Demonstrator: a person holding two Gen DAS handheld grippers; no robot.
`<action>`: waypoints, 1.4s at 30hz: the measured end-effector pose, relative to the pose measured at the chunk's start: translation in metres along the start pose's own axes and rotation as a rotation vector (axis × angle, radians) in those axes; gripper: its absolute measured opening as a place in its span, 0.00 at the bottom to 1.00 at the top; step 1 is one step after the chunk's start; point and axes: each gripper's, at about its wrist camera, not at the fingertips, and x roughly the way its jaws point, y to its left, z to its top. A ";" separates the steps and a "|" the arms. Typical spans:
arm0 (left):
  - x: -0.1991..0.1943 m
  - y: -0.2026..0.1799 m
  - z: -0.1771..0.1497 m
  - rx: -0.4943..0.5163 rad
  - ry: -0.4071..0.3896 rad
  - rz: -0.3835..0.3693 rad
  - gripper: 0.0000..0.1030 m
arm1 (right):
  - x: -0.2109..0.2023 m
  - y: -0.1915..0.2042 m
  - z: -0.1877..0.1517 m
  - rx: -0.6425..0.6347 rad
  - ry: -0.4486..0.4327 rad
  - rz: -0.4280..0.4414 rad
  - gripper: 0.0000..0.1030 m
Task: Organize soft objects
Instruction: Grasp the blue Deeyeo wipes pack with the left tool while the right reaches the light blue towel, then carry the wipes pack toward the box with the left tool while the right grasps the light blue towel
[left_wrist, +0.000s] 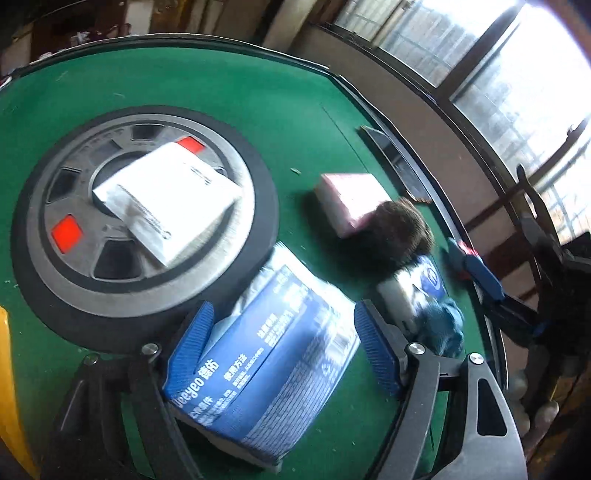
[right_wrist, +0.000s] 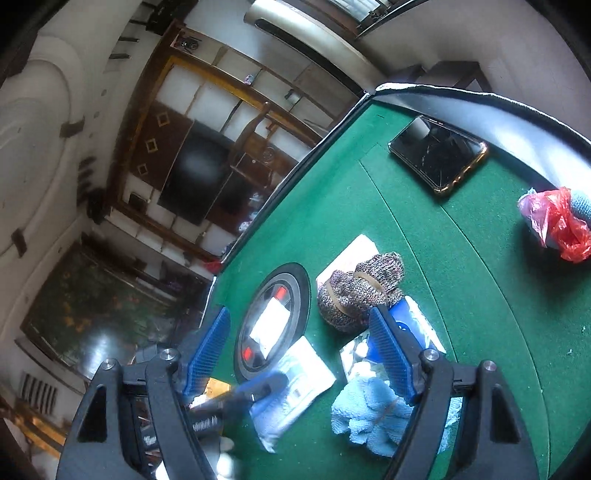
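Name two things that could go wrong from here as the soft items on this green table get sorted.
1. The left tongs straddle the blue pack without pressing it; closing on slack wrapping could let it slip.
2. The phone lies by the table edge, its screen apparently cracked; a sweep toward the knitted bundle might knock it off.

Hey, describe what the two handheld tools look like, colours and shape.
Both match. The left tool has two blue fingers with ribbed, textured pads, mounted on black angular plastic arms joined by round silver bolts, with triangular cut-outs in the frame. The right tool is the same build: blue ridged fingers, black arms, silver bolts. No cables show.
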 end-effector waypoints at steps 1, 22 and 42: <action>0.001 -0.010 -0.007 0.042 0.029 -0.023 0.75 | 0.001 0.001 -0.001 -0.001 0.004 -0.002 0.71; -0.002 -0.070 -0.063 0.222 -0.069 0.224 0.66 | 0.008 -0.004 -0.002 0.002 0.018 -0.065 0.72; -0.178 0.041 -0.148 -0.121 -0.343 0.107 0.66 | 0.009 0.002 -0.020 -0.121 0.019 -0.284 0.71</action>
